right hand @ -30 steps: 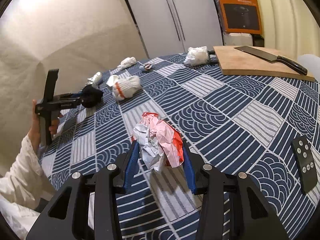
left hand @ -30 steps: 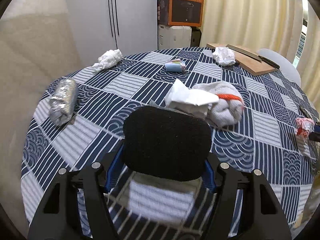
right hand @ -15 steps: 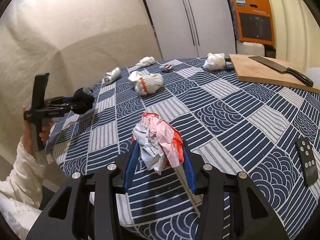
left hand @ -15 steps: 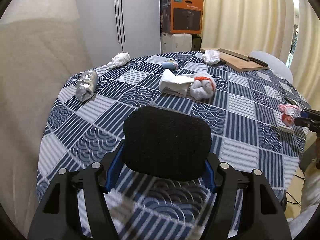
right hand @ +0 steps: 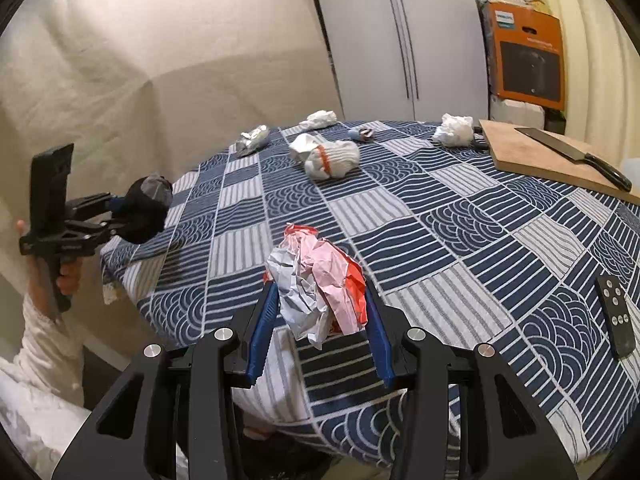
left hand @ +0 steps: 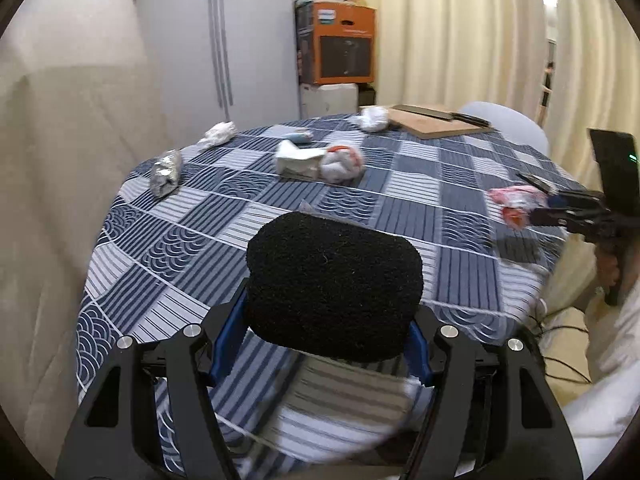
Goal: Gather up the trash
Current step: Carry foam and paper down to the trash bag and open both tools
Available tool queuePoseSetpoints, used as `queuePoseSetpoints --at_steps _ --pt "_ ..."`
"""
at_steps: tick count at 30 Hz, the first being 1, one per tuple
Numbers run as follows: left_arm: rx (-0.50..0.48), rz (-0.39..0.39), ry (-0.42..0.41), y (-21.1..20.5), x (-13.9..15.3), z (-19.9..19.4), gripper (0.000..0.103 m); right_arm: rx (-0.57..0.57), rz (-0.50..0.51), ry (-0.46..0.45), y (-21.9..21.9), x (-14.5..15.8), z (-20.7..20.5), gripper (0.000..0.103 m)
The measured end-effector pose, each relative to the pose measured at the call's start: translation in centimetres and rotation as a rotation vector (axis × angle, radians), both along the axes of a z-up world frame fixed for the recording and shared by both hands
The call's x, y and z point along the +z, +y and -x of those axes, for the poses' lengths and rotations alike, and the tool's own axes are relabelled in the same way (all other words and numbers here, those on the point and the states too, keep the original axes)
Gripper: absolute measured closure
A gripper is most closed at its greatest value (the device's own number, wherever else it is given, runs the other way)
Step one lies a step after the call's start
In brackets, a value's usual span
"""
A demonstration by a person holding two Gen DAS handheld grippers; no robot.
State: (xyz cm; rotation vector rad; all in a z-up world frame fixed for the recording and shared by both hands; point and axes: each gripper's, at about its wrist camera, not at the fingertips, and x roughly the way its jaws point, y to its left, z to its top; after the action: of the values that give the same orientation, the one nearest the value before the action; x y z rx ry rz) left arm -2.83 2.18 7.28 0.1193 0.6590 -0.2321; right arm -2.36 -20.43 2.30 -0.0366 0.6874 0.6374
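My left gripper [left hand: 334,312] is shut on a black spongy lump [left hand: 334,284], held over the near edge of the round table [left hand: 192,236]. It also shows in the right wrist view [right hand: 146,210]. My right gripper [right hand: 320,312] is shut on a crumpled pink, red and white wrapper [right hand: 316,276], also seen in the left wrist view [left hand: 516,202]. More trash lies on the table: a foil wad [left hand: 165,172], white paper wads [left hand: 218,133] [left hand: 373,118], a folded white paper [left hand: 298,160] and a small blue tube [right hand: 360,133].
A white glove with an orange band [right hand: 332,158] lies mid-table. A wooden cutting board [right hand: 532,152] with a knife [right hand: 576,158] is at the far side. A black remote [right hand: 616,314] lies near the right edge. A white chair [left hand: 508,120] stands behind the table.
Both grippers have drawn back from the table centre toward its near edges, each still holding its load. The table's trash looks smaller and farther away.
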Motion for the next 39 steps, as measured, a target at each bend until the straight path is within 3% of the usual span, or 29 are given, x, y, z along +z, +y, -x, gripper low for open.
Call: queuePoseSetpoints --at_steps 7,16,27,29,30,31,32,35,39 --pt "-0.02 -0.016 -0.021 -2.3 -0.1 3.3 0.037 0.042 -0.023 0.01 0.2 -0.4 1.6 0.063" --pt "-0.032 0.018 -0.041 -3.1 -0.3 6.9 0.037 0.133 -0.001 0.053 0.6 -0.5 4.2 0.063" --pt "-0.236 -0.052 0.059 -7.7 -2.7 9.3 0.036 0.234 0.049 0.132 0.4 -2.0 7.8 0.063" --pt "-0.256 -0.051 0.082 -8.4 -3.5 8.9 0.028 0.24 0.066 0.126 0.5 -2.2 8.2 0.062" --pt "-0.247 -0.057 0.076 -8.5 -3.6 8.7 0.012 0.239 0.074 0.117 0.6 -2.3 8.4 0.048" --pt "-0.234 -0.057 0.057 -8.5 -3.7 8.6 0.004 0.232 0.082 0.106 0.6 -2.3 8.6 0.028" --pt "-0.231 -0.048 0.047 -8.5 -3.7 8.7 0.006 0.219 0.085 0.079 0.6 -2.2 8.8 0.021" --pt "-0.23 0.002 0.035 -8.0 -3.5 8.5 0.006 0.211 0.078 0.054 0.6 -2.0 8.9 0.018" --pt "-0.186 -0.008 0.018 -7.5 -3.5 8.2 0.006 0.187 0.072 0.049 0.2 -1.9 8.4 0.017"
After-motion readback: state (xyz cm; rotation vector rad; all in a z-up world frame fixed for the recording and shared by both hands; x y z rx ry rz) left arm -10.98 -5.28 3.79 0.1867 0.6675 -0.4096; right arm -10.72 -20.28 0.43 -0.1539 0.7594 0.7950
